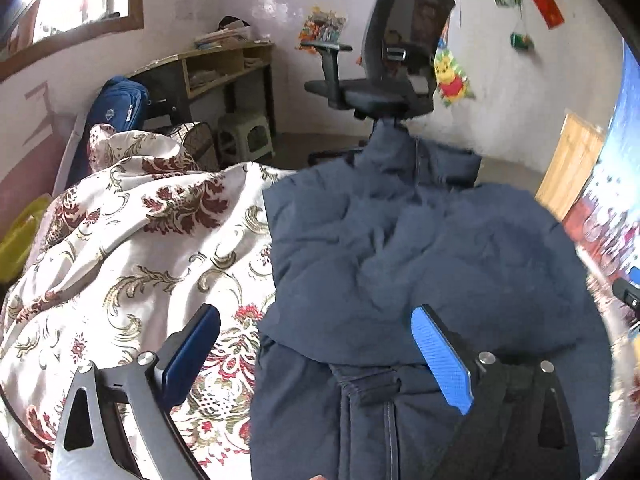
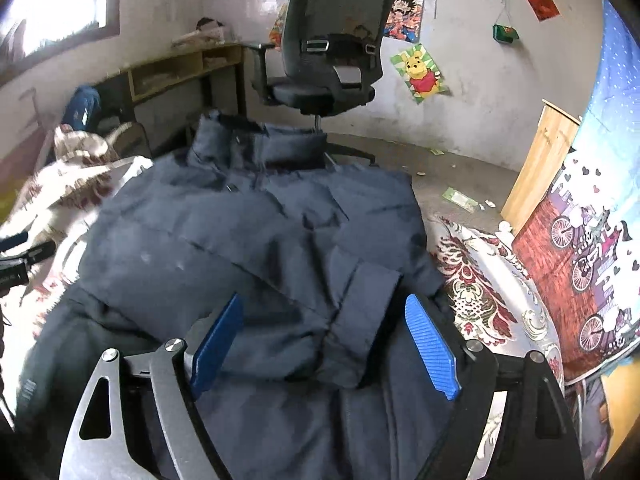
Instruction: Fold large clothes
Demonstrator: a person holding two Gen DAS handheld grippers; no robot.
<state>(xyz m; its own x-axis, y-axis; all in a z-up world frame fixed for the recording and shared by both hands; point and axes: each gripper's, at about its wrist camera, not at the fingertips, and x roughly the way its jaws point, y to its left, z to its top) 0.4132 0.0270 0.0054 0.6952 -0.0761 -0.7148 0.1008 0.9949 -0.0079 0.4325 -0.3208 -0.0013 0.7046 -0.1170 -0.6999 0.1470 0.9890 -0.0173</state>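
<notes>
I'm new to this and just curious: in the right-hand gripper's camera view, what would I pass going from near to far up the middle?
Right gripper, open → folded navy jacket → its collar → black office chair → wall with posters.

Your navy puffer jacket (image 2: 256,232) looks matt, quilted cloth. It lies on a glossy, satiny floral bedspread (image 1: 132,248). Your tongs' pads (image 2: 430,348) are ribbed blue plastic.

1. A dark blue padded jacket (image 2: 256,236) lies on a patterned bedspread (image 2: 476,280), collar toward the office chair (image 2: 328,52).
2. One sleeve (image 2: 360,320) is folded across its front.
3. The right gripper (image 2: 324,340) hangs above the sleeve, jaws wide, gripping nothing.
</notes>
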